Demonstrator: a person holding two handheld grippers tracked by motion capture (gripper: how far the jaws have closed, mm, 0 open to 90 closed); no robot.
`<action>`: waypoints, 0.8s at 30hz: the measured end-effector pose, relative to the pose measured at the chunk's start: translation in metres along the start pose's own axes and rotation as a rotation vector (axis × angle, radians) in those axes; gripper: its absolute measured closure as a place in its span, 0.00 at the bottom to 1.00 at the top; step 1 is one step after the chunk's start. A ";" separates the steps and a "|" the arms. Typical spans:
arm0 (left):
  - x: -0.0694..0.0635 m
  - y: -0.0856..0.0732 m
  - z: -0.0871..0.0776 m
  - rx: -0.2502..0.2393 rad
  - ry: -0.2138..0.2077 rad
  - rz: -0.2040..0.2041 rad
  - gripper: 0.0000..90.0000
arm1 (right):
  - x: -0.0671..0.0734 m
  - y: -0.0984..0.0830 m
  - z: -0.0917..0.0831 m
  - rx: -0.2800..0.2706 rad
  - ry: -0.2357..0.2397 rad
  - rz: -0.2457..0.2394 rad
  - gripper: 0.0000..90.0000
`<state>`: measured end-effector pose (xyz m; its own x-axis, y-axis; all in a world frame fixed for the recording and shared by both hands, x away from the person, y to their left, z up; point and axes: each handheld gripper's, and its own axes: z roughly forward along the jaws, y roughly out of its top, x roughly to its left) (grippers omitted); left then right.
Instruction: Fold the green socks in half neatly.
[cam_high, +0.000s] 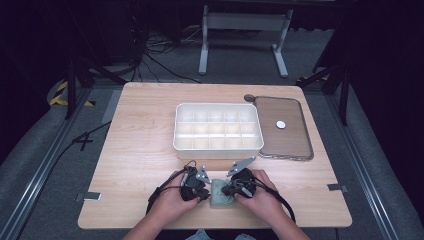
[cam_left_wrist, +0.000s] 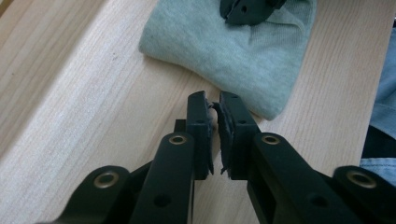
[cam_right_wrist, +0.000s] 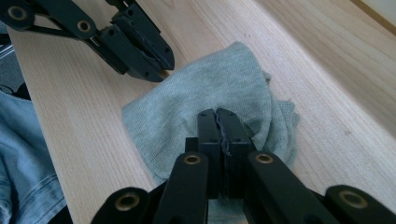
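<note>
High view: cloth (cam_high: 218, 194) half-hidden between tools

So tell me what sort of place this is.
Probably a lab or recording studio: a lone wooden table ringed by dark curtains, cables on grey carpet, metal stand legs behind.

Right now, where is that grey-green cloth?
In the high view, the cloth lies at the table's near edge, between the two grippers, in front of the white tray.
</note>
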<state>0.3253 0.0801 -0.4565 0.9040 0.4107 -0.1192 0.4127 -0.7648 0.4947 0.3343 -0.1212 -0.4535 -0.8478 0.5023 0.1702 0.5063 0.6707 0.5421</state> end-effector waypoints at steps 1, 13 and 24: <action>0.000 0.000 0.000 0.000 0.000 0.000 0.96 | 0.001 0.000 0.001 -0.004 0.001 0.000 1.00; -0.005 0.006 -0.001 -0.053 0.004 0.043 0.99 | 0.002 0.000 0.001 -0.011 -0.002 0.004 1.00; -0.008 0.010 0.000 -0.069 -0.004 0.053 0.98 | 0.005 0.000 0.003 -0.028 -0.017 -0.023 0.99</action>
<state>0.3226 0.0692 -0.4509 0.9248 0.3685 -0.0947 0.3559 -0.7494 0.5583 0.3304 -0.1173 -0.4552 -0.8562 0.4964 0.1434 0.4819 0.6669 0.5683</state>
